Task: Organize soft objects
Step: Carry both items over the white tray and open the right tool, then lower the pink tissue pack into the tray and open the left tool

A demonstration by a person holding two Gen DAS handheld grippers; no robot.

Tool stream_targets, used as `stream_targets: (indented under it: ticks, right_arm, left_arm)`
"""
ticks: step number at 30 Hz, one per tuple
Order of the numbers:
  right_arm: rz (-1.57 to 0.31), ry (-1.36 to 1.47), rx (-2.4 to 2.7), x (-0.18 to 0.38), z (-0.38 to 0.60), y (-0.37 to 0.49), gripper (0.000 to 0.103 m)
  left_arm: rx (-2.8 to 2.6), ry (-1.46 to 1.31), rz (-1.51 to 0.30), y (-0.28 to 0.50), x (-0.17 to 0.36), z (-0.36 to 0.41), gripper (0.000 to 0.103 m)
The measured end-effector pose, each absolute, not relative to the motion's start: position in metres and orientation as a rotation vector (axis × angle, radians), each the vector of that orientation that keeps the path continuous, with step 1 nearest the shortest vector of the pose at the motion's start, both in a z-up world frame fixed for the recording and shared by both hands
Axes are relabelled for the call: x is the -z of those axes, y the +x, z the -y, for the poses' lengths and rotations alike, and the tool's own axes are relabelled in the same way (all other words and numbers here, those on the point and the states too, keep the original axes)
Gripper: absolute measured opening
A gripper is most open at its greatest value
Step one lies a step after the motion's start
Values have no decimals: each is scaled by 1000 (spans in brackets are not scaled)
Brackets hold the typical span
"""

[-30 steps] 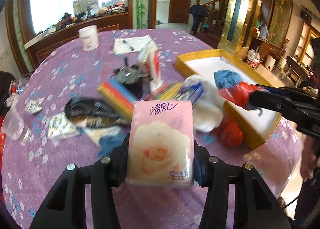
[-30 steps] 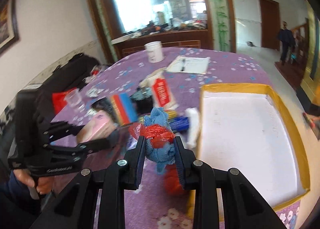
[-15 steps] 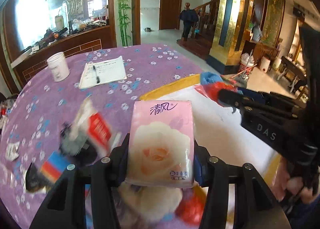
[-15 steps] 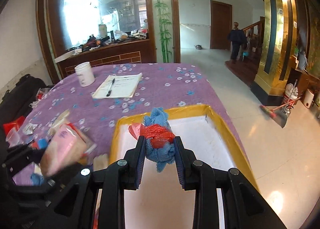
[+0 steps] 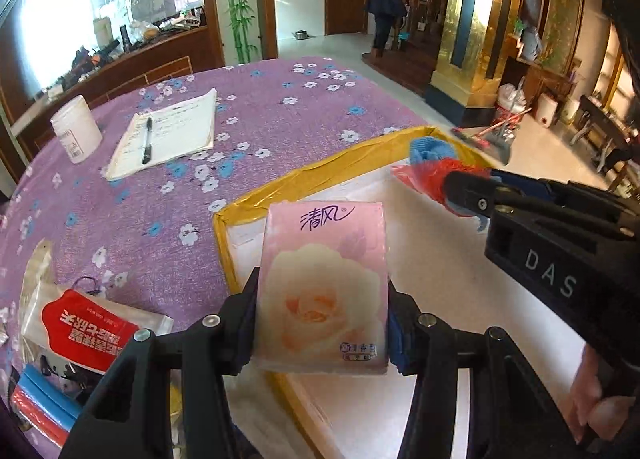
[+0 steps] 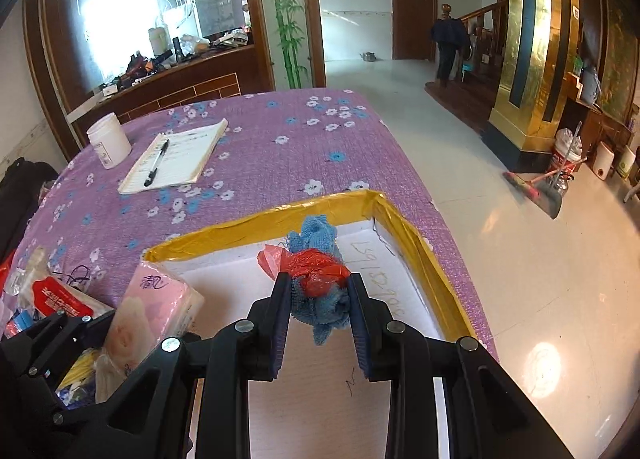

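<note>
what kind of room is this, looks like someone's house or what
Most likely the dining hall of a private home: a table under a purple flowered tablecloth, a wooden staircase at the back, and a broom leaning by a gilded pillar.

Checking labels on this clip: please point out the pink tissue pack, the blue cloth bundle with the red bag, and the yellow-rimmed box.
pink tissue pack [image 5: 324, 291], left wrist view, on its rose print.
blue cloth bundle [image 6: 320, 235], right wrist view, on its blue top.
yellow-rimmed box [image 6: 256, 229], right wrist view, on its far rim.
</note>
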State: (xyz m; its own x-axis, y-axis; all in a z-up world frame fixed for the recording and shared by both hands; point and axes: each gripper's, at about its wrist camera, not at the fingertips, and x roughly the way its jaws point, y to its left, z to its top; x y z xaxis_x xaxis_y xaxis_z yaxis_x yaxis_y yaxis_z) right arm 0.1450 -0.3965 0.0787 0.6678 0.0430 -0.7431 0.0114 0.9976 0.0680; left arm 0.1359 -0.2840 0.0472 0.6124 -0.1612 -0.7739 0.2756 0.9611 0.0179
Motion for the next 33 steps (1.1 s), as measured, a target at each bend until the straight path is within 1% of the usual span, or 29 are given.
stream_targets:
  ticks: [10, 16, 19, 22, 24, 29, 33]
  right_arm:
    - [-868, 28, -9, -61, 390, 151, 30]
    - [-876, 54, -26, -58, 392, 151, 32]
    - [-873, 60, -33, -59, 392, 150, 37]
    - [-862, 63, -33, -62, 391, 147, 45]
    - [-849, 71, -32, -66, 393, 144, 53]
    - [-794, 91, -21, -77, 397, 136, 57]
    - [-756, 104, -17, -85, 399, 130, 58]
  left_arm:
    - [214, 229, -829, 132, -36, 292, 51]
    - [208, 226, -816, 131, -37, 291, 52]
    - [204, 231, -806, 129, -38, 291, 52]
    - [194, 236, -786, 126, -41, 290, 52]
    - [188, 238, -777, 126, -43, 290, 53]
    - [166, 245, -737, 120, -50, 288, 56]
    - [141, 254, -663, 111, -61, 287, 61]
